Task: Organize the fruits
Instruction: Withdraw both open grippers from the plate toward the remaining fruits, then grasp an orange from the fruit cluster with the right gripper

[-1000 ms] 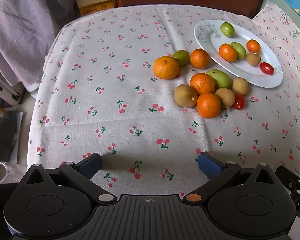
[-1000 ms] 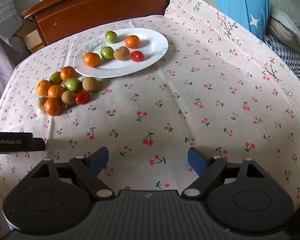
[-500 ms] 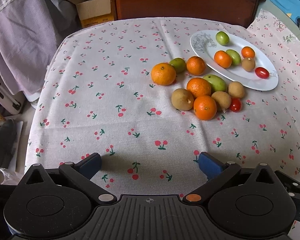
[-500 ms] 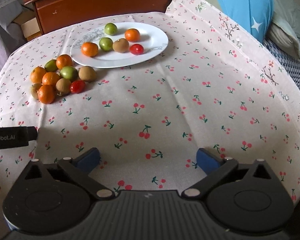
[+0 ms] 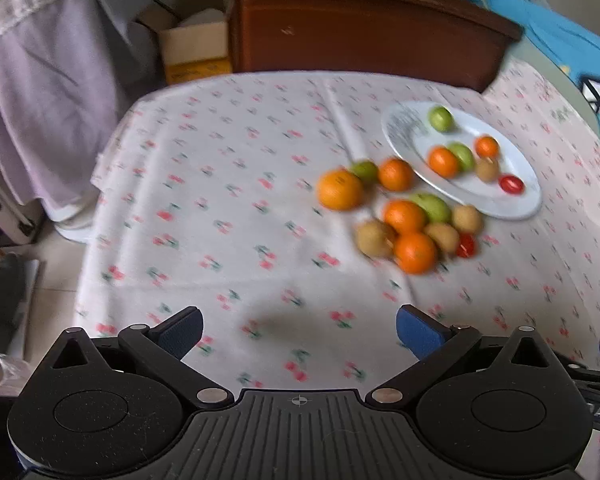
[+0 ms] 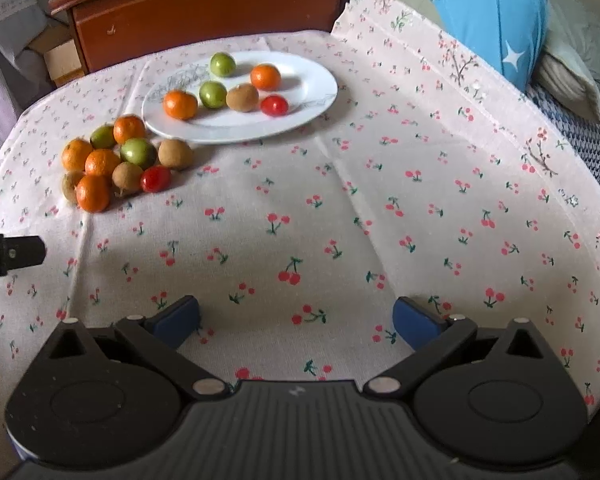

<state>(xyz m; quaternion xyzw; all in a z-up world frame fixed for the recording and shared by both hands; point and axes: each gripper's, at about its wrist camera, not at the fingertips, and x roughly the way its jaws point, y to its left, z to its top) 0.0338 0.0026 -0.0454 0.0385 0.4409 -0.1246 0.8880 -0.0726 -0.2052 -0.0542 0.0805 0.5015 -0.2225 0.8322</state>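
Note:
A white oval plate (image 6: 312, 100) (image 5: 516, 200) holds several fruits: oranges, green fruits, a brown kiwi and a red tomato (image 6: 274, 105). Beside it a cluster of loose fruit lies on the cherry-print cloth: oranges (image 6: 93, 193) (image 5: 415, 252), green fruits (image 6: 137, 151), kiwis (image 6: 175, 154) and a tomato (image 6: 155, 179) (image 5: 465, 246). My left gripper (image 5: 298, 332) is open and empty, well short of the cluster. My right gripper (image 6: 296, 322) is open and empty over bare cloth, far in front of the plate.
A brown wooden headboard (image 6: 204, 4) (image 5: 364, 32) stands behind the table. A cardboard box (image 5: 196, 48) and hanging lilac cloth (image 5: 40, 92) are at the back left. A blue pillow (image 6: 496, 12) lies at the right. The left gripper's body (image 6: 10, 254) shows at the right view's left edge.
Both grippers have drawn back and tilted up, so the fruit and plate sit farther off. The left view is blurred from motion. Both stay open; no fruit has moved.

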